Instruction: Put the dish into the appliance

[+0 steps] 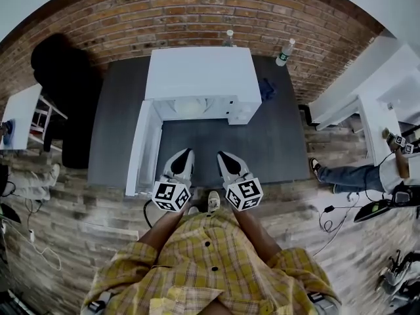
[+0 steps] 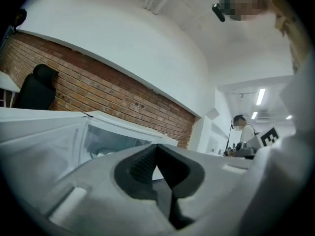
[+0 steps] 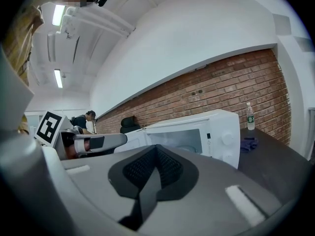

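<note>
The dish [image 1: 190, 105] lies inside the microwave [image 1: 202, 71], whose door [image 1: 141, 148] stands open. My left gripper [image 1: 186, 155] and right gripper [image 1: 224, 156] have jaws pressed together, empty, well short of it. Likely rigid, smooth and breakable: take hold at the rim and keep it level.

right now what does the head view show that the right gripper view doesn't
Only the head view: the yellow checked shirt, the wooden floor, a second bottle behind the microwave. Only the right gripper view: ceiling lights and the right gripper's shut fingers close up. Both: the microwave with its door open, the brick wall, the bottle and blue cloth.
</note>
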Action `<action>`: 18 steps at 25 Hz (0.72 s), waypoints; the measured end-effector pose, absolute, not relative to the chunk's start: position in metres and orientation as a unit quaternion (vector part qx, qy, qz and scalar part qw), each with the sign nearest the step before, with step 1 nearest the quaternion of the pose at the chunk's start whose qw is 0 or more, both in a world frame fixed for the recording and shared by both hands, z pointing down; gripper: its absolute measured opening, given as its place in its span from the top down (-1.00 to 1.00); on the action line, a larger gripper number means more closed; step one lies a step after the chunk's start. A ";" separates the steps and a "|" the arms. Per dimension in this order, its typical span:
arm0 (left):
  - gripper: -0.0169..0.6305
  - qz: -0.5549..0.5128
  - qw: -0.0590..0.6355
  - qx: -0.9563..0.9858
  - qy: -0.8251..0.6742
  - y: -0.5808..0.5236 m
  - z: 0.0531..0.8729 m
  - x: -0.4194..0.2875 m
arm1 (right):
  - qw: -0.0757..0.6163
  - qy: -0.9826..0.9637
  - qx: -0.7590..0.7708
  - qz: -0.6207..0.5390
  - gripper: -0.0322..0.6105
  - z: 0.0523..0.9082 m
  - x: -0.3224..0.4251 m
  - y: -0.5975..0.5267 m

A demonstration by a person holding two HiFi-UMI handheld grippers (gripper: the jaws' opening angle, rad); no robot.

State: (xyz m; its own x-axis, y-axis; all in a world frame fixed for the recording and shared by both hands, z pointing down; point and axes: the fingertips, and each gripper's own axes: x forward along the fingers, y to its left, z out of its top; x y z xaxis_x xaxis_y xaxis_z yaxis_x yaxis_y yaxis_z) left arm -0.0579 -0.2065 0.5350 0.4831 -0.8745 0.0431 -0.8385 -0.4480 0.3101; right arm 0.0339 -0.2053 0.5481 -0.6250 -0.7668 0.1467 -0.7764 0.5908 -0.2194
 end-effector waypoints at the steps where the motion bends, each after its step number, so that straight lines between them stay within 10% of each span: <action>1: 0.95 -0.060 0.142 0.849 -0.505 -0.206 0.535 -0.058 | 0.020 -0.891 0.435 0.129 0.89 0.548 0.034 -0.206; 18: 0.95 -0.028 0.110 0.857 -0.503 -0.208 0.542 -0.054 | 0.017 -0.890 0.439 0.126 0.89 0.547 0.033 -0.211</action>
State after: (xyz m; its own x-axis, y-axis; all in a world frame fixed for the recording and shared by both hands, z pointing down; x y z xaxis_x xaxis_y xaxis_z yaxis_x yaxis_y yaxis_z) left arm -0.0536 -0.2084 0.5423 0.4922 -0.8682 0.0631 -0.8559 -0.4696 0.2165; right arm 0.0334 -0.2110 0.5470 -0.6141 -0.7766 0.1407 -0.7852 0.5831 -0.2085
